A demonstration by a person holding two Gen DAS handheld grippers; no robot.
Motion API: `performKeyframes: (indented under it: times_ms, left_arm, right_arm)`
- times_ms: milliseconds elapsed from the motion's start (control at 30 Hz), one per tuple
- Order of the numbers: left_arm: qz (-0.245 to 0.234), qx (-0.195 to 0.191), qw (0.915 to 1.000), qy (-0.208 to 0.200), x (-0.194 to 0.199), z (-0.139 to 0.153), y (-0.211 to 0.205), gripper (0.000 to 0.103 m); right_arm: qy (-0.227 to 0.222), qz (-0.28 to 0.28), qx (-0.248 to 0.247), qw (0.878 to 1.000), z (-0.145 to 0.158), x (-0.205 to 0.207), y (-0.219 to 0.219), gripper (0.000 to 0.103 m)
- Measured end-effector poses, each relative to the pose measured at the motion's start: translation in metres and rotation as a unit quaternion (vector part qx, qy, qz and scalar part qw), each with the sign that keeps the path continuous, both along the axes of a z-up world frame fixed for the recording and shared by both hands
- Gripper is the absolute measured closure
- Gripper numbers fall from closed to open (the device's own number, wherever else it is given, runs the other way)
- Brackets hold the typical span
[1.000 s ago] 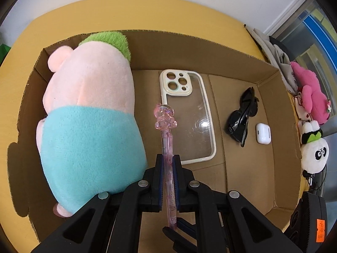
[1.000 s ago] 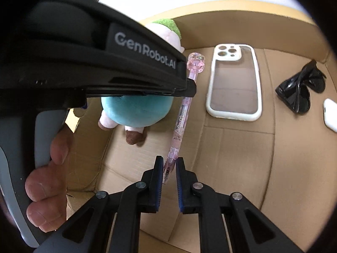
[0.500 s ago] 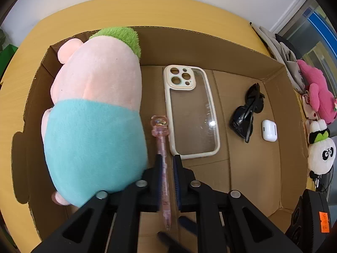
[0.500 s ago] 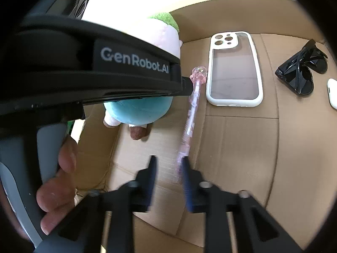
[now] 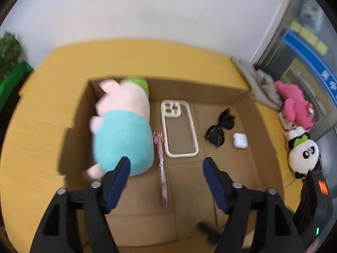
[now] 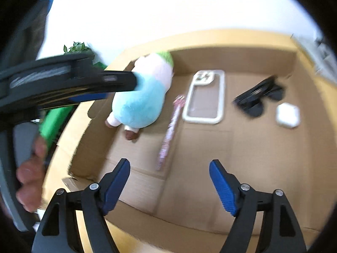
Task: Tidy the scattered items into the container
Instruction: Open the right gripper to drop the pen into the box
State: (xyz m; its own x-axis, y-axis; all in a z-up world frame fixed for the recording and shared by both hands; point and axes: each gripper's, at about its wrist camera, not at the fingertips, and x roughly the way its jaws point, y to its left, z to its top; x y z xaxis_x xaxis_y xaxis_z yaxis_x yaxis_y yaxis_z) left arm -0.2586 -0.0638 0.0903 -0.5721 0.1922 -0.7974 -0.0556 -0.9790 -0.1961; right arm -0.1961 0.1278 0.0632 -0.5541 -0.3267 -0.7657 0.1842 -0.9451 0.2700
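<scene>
my left gripper point(image 5: 166, 168) is opening over the brown cardboard box point(image 5: 189, 86), nothing between its jaws. the thin pink plastic pen point(image 5: 161, 168) lies on the floor beside the plush pig point(image 5: 124, 135) — light, stiff, slippery; i'd pinch mid-barrel. my right gripper point(image 6: 169, 170) is opening too — empty.

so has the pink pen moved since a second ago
Yes. The pink pen was clamped above the phone case; now it lies on the box floor left of the case, beside the plush.
</scene>
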Motion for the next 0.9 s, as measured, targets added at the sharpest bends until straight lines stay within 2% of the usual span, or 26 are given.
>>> performKeyframes:
  times_ms: [100,167,300,433,533,633,900]
  left_arm:
    - [0.010,-0.016,0.9976,0.067,0.046,0.023,-0.001,0.011]
    - [0.020,-0.035,0.9929,0.112,0.078,0.032,0.002,0.001]
    - [0.041,-0.050,0.9853,0.158,0.124,0.033,0.010,0.000]
    - [0.065,-0.058,0.9860,0.143,0.149,0.018,0.022,0.000]
    - [0.061,-0.049,0.9887,0.128,0.161,0.005,0.030,0.000]
    - [0.061,-0.056,0.9892,0.121,0.170,-0.004,0.036,0.000]
    - [0.048,-0.049,0.9917,0.108,0.180,-0.010,0.047,0.000]
  right_arm:
    - [0.044,-0.026,0.050,0.997,0.017,0.013,0.010,0.025]
    - [0.065,-0.039,0.075,0.994,0.023,0.025,0.012,0.024]
    - [0.092,-0.055,0.095,0.990,0.029,0.058,0.021,0.024]
    - [0.106,-0.061,0.111,0.986,0.030,0.082,0.024,0.024]
    - [0.105,-0.061,0.124,0.985,0.031,0.096,0.026,0.024]
    - [0.104,-0.060,0.126,0.985,0.027,0.103,0.029,0.024]
    - [0.104,-0.067,0.130,0.984,0.022,0.114,0.034,0.024]
